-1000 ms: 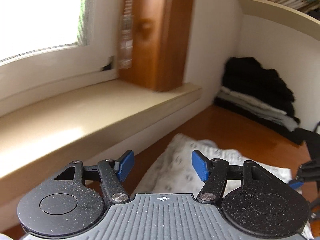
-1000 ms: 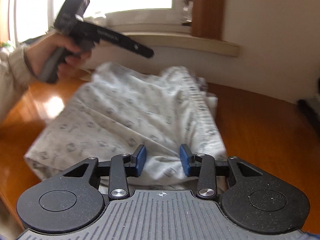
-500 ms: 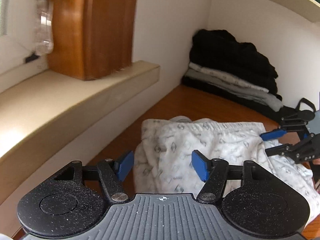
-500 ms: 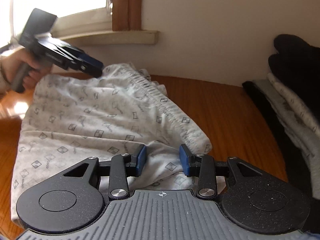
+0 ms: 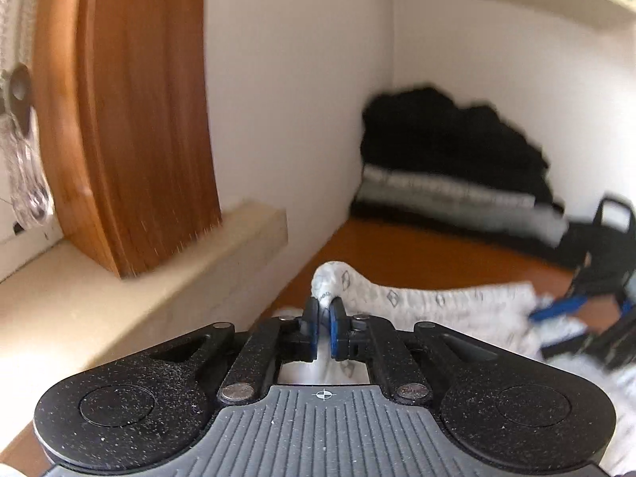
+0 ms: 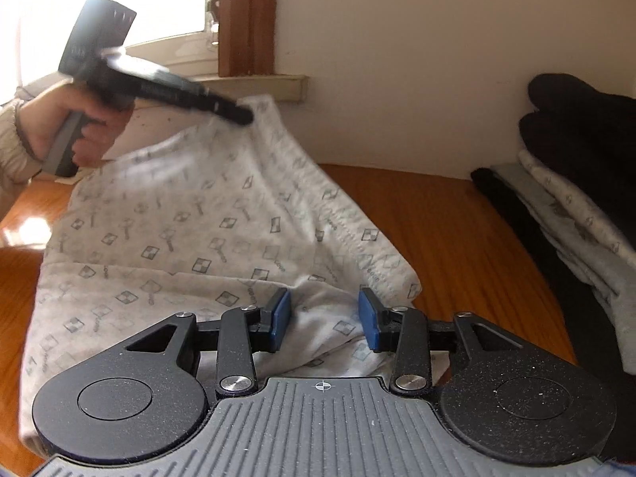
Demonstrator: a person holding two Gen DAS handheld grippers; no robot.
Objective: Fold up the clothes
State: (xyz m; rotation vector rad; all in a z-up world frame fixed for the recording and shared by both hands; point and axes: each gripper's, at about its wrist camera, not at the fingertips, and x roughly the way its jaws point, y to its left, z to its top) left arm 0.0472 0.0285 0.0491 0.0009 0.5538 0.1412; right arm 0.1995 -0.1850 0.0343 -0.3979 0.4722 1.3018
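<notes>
A wooden window frame (image 5: pixel 135 127) stands on the pale sill (image 5: pixel 119 298) above the wooden table (image 6: pixel 457 230).

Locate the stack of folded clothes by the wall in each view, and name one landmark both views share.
Left wrist view: stack of folded clothes at upper right, in the corner of the walls.
Right wrist view: same stack at the far right edge.
Shared landmark: the wooden window frame standing on the sill.

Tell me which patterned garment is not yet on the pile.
The white patterned garment spread on the wooden table, one corner pinched by the closing left gripper; the other lies folded in the stack.
</notes>
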